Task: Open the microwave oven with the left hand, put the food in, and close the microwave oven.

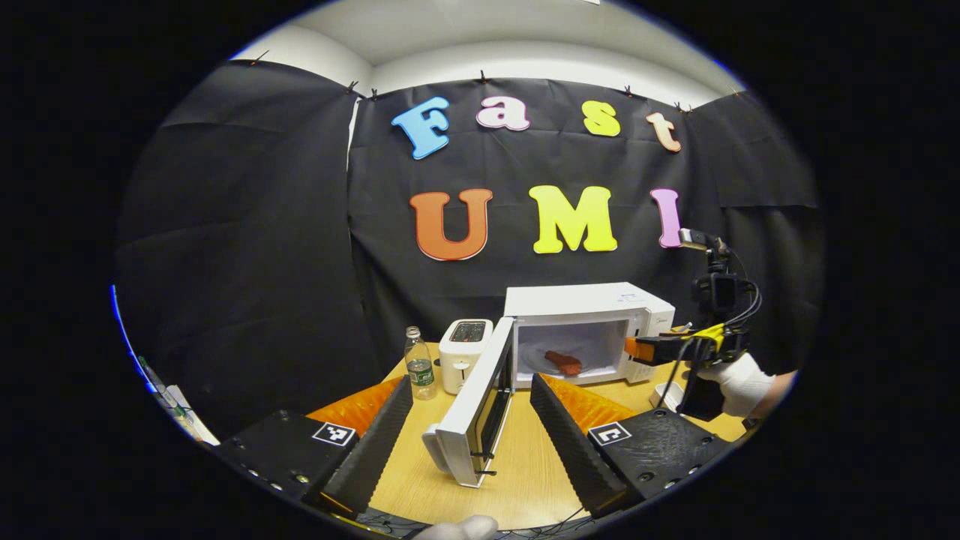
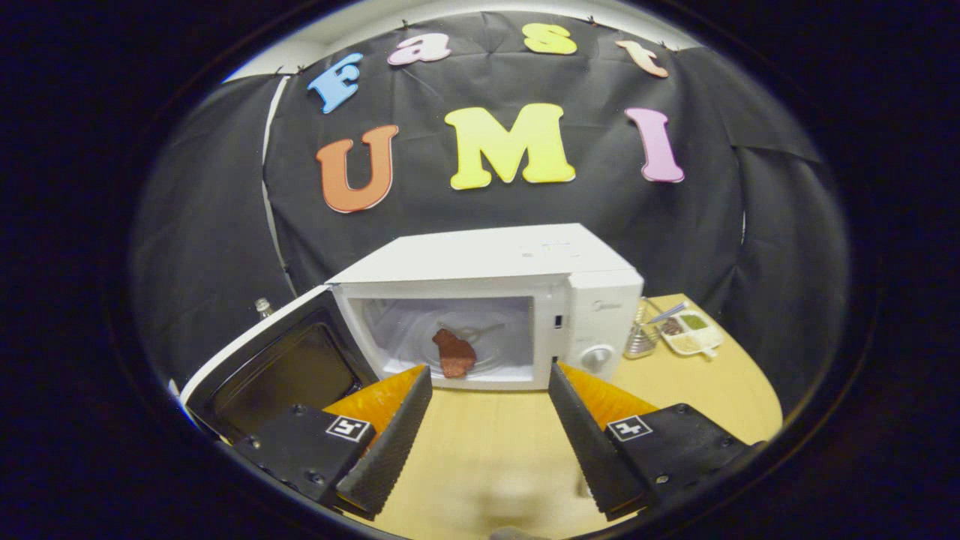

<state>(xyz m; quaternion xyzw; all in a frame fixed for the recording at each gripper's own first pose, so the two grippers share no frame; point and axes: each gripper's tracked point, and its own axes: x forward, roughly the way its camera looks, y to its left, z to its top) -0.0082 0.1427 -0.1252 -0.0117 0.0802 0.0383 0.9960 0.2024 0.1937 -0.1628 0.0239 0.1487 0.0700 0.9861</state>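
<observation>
The microwave (image 1: 589, 330) stood at the back of the worktop (image 1: 525, 465) with its door (image 1: 480, 409) swung wide open toward the left tongs (image 1: 472, 427). The food (image 2: 454, 354), a reddish-brown piece, lay on the floor of the cavity. The left tongs were spread wide with nothing between them, the door's edge reaching into their gap without touching. The right tongs (image 2: 487, 420) also gaped wide and empty, just before the opening. A toaster (image 1: 465, 352) and a bottle (image 1: 420, 364) stood left of the microwave; a tray (image 2: 694, 331) lay to its right.
</observation>
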